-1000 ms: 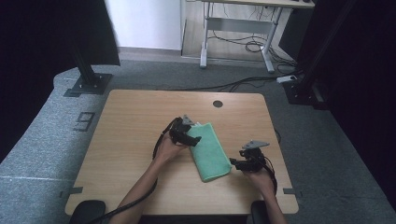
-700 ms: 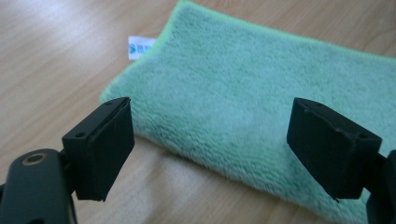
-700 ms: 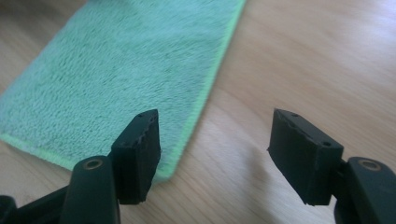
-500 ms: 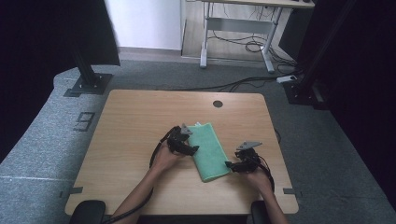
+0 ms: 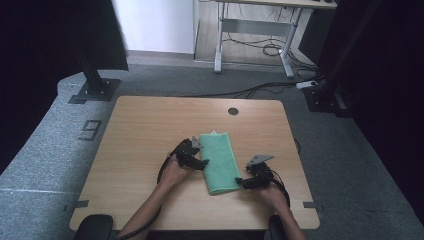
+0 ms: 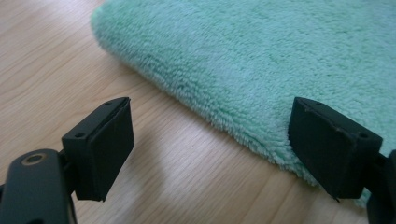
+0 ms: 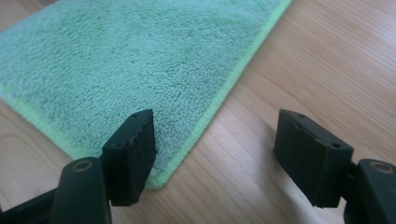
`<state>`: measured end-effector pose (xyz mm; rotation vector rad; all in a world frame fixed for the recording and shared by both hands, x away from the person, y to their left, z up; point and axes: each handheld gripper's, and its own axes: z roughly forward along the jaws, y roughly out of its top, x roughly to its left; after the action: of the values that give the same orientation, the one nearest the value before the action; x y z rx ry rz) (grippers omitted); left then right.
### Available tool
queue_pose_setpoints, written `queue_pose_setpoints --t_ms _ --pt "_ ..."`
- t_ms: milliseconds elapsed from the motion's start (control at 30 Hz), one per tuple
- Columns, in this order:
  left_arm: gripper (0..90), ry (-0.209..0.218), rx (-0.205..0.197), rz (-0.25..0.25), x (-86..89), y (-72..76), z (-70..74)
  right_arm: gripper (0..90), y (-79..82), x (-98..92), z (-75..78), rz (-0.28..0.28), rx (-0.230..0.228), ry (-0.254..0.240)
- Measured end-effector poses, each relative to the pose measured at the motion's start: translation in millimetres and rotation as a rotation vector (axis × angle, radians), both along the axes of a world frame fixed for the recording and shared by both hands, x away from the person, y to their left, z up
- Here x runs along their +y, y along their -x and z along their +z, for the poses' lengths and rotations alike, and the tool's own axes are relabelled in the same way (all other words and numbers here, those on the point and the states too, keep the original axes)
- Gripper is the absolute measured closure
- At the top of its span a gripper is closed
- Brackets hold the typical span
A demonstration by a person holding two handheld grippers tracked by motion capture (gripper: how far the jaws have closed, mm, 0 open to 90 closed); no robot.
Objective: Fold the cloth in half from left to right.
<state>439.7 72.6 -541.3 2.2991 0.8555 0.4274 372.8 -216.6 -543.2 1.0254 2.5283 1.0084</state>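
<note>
Grey carpet is surrounding a light wooden desk (image 5: 150, 130), and a folded mint-green terry towel (image 5: 220, 160) is lying flat on it, right of centre toward the near edge. A person's left gripper (image 5: 196, 161) is hovering at the towel's long left side, its jaws standing wide open over the rounded fold with nothing between them but bare wood and the pile's edge. Their right gripper (image 5: 242, 181) is sitting low at the near right corner, one jaw over the stitched hem and the other over wood; these jaws have just been opening and are pressing on nothing. Soft, light and limp, the towel is likely sagging once lifted, so pinching corners or the hemmed edge looks safest
</note>
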Motion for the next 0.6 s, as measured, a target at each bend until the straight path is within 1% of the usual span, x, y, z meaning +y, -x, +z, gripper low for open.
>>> queue_pose_setpoints --t_ms 167,400,600 --pt "14.5 0.018 0.010 0.026 11.6 -2.2 -1.2 26.7 3.1 15.2 -0.8 0.035 -0.010 0.000" --pt "14.5 0.020 0.013 0.055 27.4 -3.2 -1.4 24.6 7.0 37.8 -1.7 0.066 -0.017 -0.004" --pt "14.4 0.028 0.019 0.080 42.9 -3.9 -1.7 23.4 6.5 55.7 -2.1 0.090 -0.021 -0.003"
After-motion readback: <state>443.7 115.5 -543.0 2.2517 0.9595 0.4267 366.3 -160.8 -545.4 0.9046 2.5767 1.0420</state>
